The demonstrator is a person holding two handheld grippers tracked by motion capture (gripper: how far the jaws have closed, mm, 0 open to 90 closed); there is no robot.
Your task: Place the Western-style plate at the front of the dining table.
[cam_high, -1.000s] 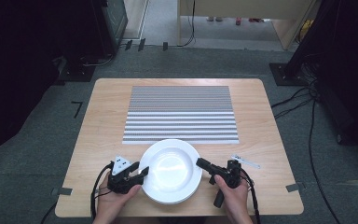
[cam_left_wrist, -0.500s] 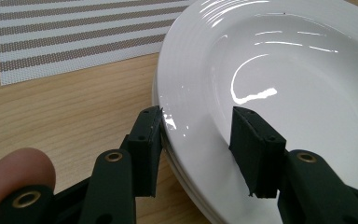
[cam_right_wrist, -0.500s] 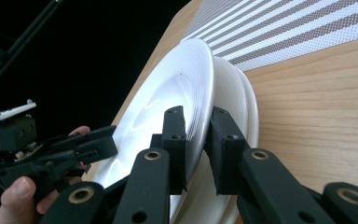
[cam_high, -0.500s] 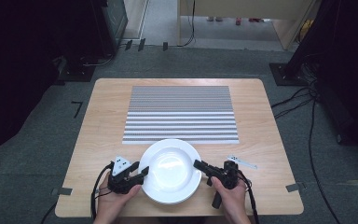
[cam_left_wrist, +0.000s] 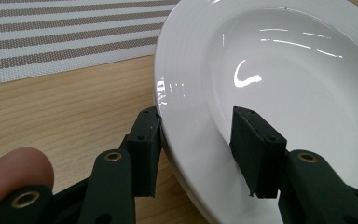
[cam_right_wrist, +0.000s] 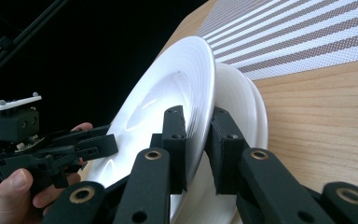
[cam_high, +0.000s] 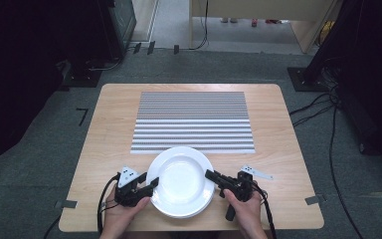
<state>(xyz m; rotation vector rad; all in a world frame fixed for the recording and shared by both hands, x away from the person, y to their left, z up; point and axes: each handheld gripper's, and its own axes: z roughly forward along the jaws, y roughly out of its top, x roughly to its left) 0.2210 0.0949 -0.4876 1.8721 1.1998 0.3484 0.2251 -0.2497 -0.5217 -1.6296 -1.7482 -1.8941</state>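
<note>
Two white plates lie stacked near the table's front edge. The top plate (cam_high: 181,181) (cam_left_wrist: 270,93) (cam_right_wrist: 168,102) rests on the lower plate (cam_right_wrist: 242,107). My left gripper (cam_high: 151,186) (cam_left_wrist: 198,149) is open, its jaws straddling the top plate's left rim with a wide gap. One jaw is outside the rim and the other is over the plate's well. My right gripper (cam_high: 210,175) (cam_right_wrist: 198,140) is shut on the top plate's right rim, one jaw above and one beneath. In the right gripper view that rim stands a little apart from the lower plate.
A grey-and-white striped placemat (cam_high: 194,122) (cam_left_wrist: 74,37) covers the middle of the wooden table (cam_high: 288,149), just beyond the plates. Dark stands and cables (cam_high: 328,114) line the floor on both sides. A person's hands (cam_high: 124,216) hold the grippers at the front edge.
My right gripper has edged slightly left onto the plate's rim. The left gripper and the plates have hardly moved.
</note>
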